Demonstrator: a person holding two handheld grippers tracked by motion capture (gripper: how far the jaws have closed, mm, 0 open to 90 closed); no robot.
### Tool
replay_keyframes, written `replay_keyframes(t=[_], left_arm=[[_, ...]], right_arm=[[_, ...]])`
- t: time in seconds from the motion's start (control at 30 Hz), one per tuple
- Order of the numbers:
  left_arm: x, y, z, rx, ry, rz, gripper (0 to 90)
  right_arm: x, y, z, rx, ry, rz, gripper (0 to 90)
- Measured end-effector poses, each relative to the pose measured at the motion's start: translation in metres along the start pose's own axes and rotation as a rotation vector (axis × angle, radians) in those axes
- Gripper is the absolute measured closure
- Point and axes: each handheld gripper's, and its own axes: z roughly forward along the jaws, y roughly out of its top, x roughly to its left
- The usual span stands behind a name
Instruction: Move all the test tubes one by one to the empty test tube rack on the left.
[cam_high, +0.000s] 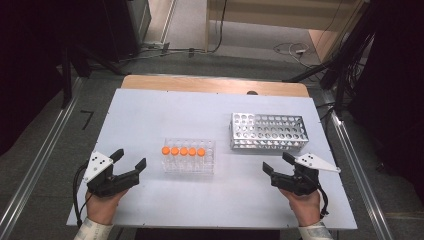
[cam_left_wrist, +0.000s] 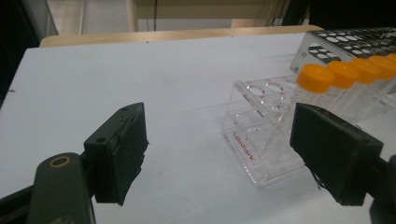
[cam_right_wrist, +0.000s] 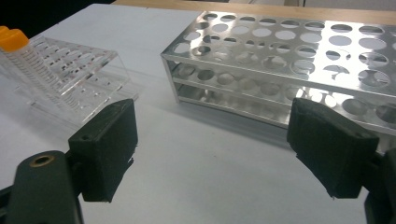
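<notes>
A clear plastic rack (cam_high: 189, 162) stands mid-table with a row of several orange-capped tubes (cam_high: 183, 151) in it. To its right and a little farther back is an empty perforated metal rack (cam_high: 268, 131). My left gripper (cam_high: 131, 158) rests low at the near left, open and holding nothing, pointing toward the clear rack (cam_left_wrist: 261, 140) and its orange caps (cam_left_wrist: 316, 77). My right gripper (cam_high: 276, 162) is at the near right, also open and holding nothing. In the right gripper view its jaws (cam_right_wrist: 215, 144) face the metal rack (cam_right_wrist: 280, 60), with the clear rack (cam_right_wrist: 74, 79) off to the left.
The racks stand on a white board (cam_high: 150, 115) over a wooden table whose far edge (cam_high: 210, 84) shows. Metal rails (cam_high: 350, 150) run along both sides. Cables lie on the floor (cam_high: 292, 49) beyond the table.
</notes>
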Motion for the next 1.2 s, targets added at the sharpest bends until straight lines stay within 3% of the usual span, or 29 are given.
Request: replay_keyframes(t=[0.8,0.97,1.2], left_arm=[[0.017,-0.011,-0.016,0.001,0.06,-0.021,19.1],[0.022,-0.015,-0.02,0.008,0.074,-0.025,19.1],[0.029,-0.019,-0.026,0.007,0.104,-0.037,19.1]], right_arm=[[-0.039,-0.013,-0.029,-0.013,-0.119,0.048,14.8],[-0.051,-0.019,-0.035,0.002,-0.195,0.04,14.7],[-0.068,-0.026,-0.045,-0.002,-0.233,0.08,14.7]])
